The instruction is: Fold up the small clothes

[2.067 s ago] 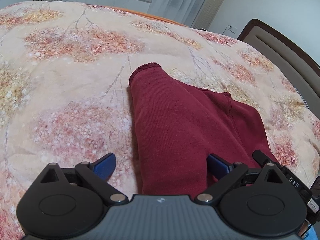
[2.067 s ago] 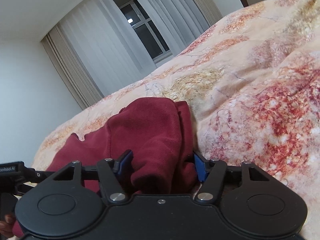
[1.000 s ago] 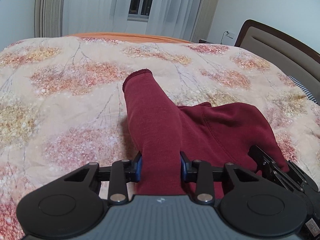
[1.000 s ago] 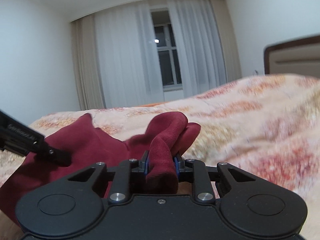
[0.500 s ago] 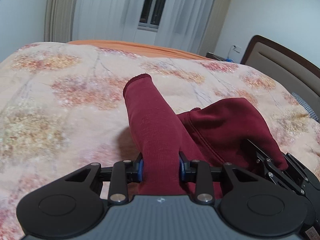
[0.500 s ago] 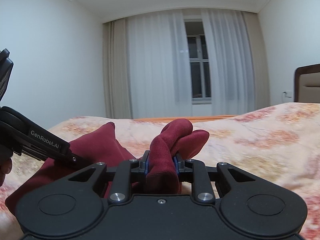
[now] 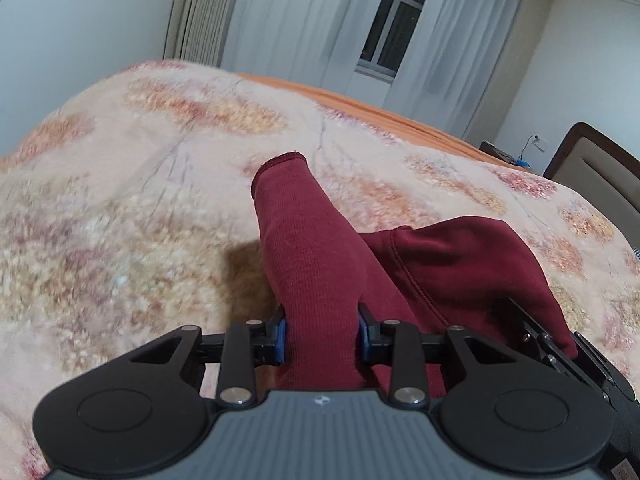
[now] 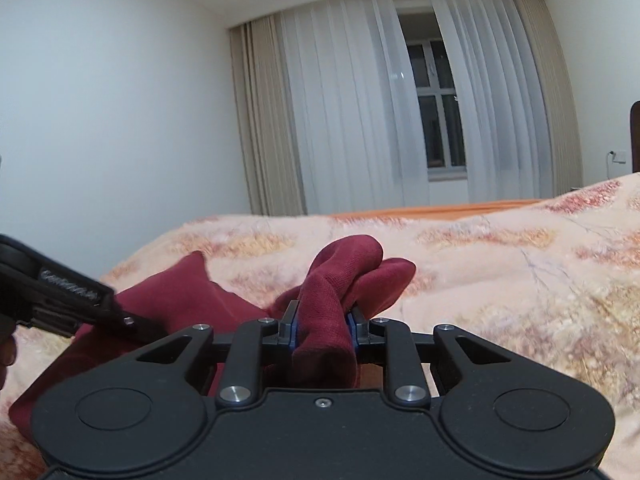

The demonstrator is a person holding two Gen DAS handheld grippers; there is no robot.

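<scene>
A small dark red garment [image 7: 316, 264] is lifted off the floral bedspread [image 7: 120, 208]. My left gripper [image 7: 322, 332] is shut on one ribbed end of it; the cuff sticks out ahead of the fingers. My right gripper [image 8: 322, 330] is shut on a bunched fold of the same garment [image 8: 340, 276]. The right gripper's body shows at the lower right of the left wrist view [image 7: 560, 356]. The left gripper's body shows at the left edge of the right wrist view [image 8: 68, 292]. The cloth hangs between the two.
The bed's padded headboard [image 7: 600, 184] stands at the right. An orange sheet [image 7: 360, 104] shows at the far edge of the bed. White curtains and a window [image 8: 436, 128] fill the far wall.
Both grippers closed on the garment and lifted it off the bedspread. Both views have tilted up, showing more wall and window.
</scene>
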